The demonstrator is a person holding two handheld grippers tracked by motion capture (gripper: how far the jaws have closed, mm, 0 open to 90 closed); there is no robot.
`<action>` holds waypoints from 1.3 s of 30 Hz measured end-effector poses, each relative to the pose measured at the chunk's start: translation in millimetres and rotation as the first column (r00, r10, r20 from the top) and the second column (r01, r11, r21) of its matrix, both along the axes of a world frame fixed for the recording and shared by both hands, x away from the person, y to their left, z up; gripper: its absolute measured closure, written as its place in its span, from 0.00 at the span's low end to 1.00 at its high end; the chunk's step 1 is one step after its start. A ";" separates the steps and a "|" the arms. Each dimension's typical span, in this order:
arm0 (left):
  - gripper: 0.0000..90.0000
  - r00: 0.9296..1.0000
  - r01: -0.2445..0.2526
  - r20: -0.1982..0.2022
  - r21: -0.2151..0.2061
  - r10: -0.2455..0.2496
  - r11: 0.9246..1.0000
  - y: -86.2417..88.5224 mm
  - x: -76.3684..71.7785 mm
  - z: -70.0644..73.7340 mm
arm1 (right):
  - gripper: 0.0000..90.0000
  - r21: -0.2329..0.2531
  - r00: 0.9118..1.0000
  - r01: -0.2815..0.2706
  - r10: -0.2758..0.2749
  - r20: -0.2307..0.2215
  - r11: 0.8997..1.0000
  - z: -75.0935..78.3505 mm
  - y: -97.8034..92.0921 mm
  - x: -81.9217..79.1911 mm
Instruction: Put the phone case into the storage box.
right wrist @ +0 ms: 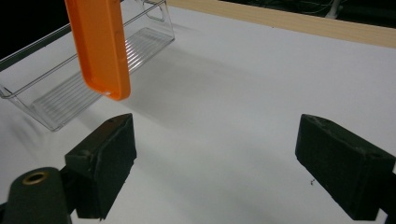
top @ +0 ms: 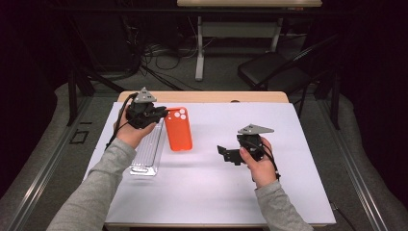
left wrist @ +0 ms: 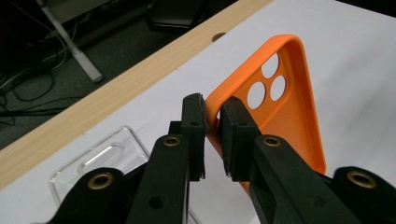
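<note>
The left gripper [top: 161,113] is pinching the orange phone case [top: 178,129] by its top corner rim, jaws nearly closed on it, probably lifting it clear of the table [top: 231,192]. The clear tray [top: 148,149] is lying just beside it. The right gripper [top: 222,150] is waiting nearby, jaws wide apart, holding nothing.

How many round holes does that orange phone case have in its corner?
3, clustered in the orange phone case at its far end: one nearest the corner, two just below it, beside where the left gripper pinches the case's edge.
</note>
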State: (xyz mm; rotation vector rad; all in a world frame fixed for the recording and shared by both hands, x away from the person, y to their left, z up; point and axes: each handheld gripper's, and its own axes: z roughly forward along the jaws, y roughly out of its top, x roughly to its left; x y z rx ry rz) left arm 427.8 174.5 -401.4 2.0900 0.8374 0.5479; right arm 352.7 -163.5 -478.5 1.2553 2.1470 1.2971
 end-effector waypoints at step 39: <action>0.90 0.989 -0.096 0.122 0.093 0.085 0.991 26.9 47.0 21.3 | 0.14 -0.023 1.000 0.004 -0.004 -0.011 1.000 -3.4 -0.9 -0.1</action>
